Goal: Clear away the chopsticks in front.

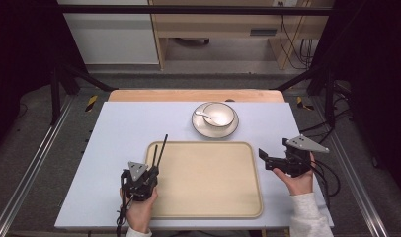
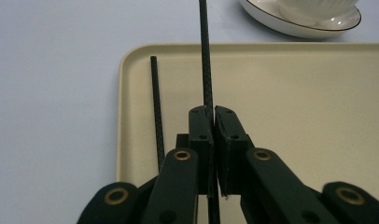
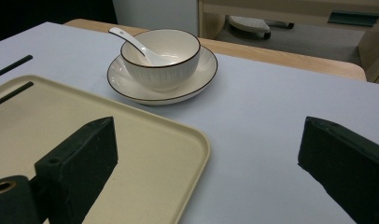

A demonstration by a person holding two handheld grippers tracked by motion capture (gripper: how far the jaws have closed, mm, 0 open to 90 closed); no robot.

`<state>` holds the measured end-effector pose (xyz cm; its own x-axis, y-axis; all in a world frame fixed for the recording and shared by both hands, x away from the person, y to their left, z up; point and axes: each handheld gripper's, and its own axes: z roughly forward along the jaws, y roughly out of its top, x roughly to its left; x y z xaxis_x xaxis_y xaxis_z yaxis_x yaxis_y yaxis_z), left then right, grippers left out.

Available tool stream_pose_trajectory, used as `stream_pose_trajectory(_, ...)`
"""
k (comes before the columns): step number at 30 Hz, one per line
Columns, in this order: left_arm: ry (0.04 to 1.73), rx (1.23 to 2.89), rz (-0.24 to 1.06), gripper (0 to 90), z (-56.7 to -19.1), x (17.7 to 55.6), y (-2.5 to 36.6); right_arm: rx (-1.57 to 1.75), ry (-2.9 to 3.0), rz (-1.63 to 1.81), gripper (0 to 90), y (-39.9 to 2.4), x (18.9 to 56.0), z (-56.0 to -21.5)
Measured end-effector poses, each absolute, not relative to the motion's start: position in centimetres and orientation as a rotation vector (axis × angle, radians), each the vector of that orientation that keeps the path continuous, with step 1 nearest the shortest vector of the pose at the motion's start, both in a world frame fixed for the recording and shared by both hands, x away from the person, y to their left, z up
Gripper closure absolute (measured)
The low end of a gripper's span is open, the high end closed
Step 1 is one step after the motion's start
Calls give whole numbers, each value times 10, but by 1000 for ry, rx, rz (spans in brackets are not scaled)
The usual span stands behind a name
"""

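My left gripper hangs over the tray's left edge, shut on a thin black chopstick that points away past the tray's rim. From the left gripper view, the chopstick runs up out of the closed left gripper. A second black chopstick lies on the beige tray along its left rim, just left of the held one. My right gripper is open and holds nothing, beside the tray's right edge.
A white bowl with a white spoon in it stands on a white plate just beyond the tray's far edge. The lavender table top has bare room left of the tray.
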<state>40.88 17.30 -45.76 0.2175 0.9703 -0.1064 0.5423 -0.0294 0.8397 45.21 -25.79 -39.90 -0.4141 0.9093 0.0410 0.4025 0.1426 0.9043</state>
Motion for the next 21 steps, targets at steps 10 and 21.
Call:
stream_pose_trajectory(10, 1464, 1715, 651, 856, -471, 404, 170, 1251, 1897, 1235, 51, -256, 453, -400)
stream_pose_trajectory(21, 1500, 1750, 643, 856, -482, 405, 169, 1246, 1906, 1224, 51, -255, 454, -401)
